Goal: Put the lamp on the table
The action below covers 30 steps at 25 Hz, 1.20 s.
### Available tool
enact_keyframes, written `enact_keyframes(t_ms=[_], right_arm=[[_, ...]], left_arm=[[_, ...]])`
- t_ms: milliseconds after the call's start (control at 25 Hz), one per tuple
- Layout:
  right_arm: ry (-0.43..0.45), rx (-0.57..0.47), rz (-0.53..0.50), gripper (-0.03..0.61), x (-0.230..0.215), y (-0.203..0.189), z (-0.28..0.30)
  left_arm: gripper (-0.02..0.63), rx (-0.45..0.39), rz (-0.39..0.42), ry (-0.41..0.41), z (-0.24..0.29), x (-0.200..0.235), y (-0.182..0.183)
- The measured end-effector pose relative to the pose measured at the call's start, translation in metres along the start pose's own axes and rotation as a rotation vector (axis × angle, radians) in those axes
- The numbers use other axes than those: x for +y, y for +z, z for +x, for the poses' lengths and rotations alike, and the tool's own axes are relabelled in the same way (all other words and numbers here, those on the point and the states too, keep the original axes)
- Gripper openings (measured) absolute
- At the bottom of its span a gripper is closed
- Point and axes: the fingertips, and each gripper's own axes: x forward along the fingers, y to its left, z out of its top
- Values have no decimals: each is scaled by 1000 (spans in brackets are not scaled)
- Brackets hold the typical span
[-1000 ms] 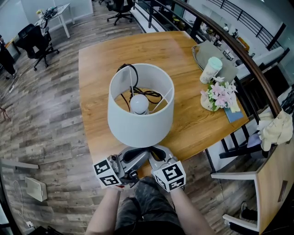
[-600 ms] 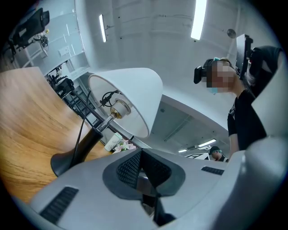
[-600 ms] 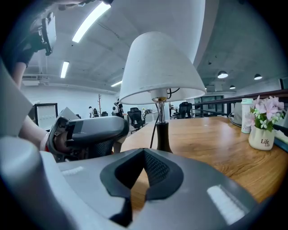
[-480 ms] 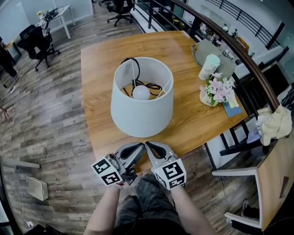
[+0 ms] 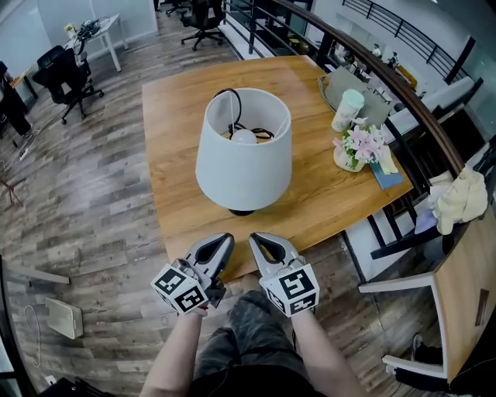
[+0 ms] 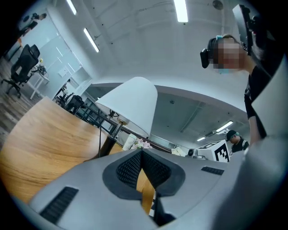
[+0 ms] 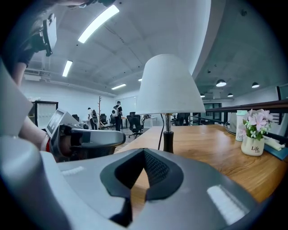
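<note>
— What's out there, by count?
— One lamp, one wooden table, one vase of pink flowers, one pale cup, one grey tray.
— And grippers?
— Two: a left gripper and a right gripper. Two black office chairs that I can make out.

Grey left tool and right tool carry black meshed pads and marker cubes; trousers dark, mottled

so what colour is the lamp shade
The lamp shade is plain white with no pattern. It shows best in the head view.
</note>
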Motion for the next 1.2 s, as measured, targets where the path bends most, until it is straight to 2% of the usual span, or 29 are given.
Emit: enact_keyframes(t_ms=[640, 920, 1200], right_arm=[[-10, -102, -32, 6, 45, 40, -39], [-15, -134, -51, 6, 56, 55, -51], [-12, -162, -71, 6, 63, 71, -60]], left_arm=[[-3, 0, 196, 131, -51, -27, 29], [-3, 8, 309, 178, -64, -37, 45], [-3, 0, 356, 202, -72, -47, 61]])
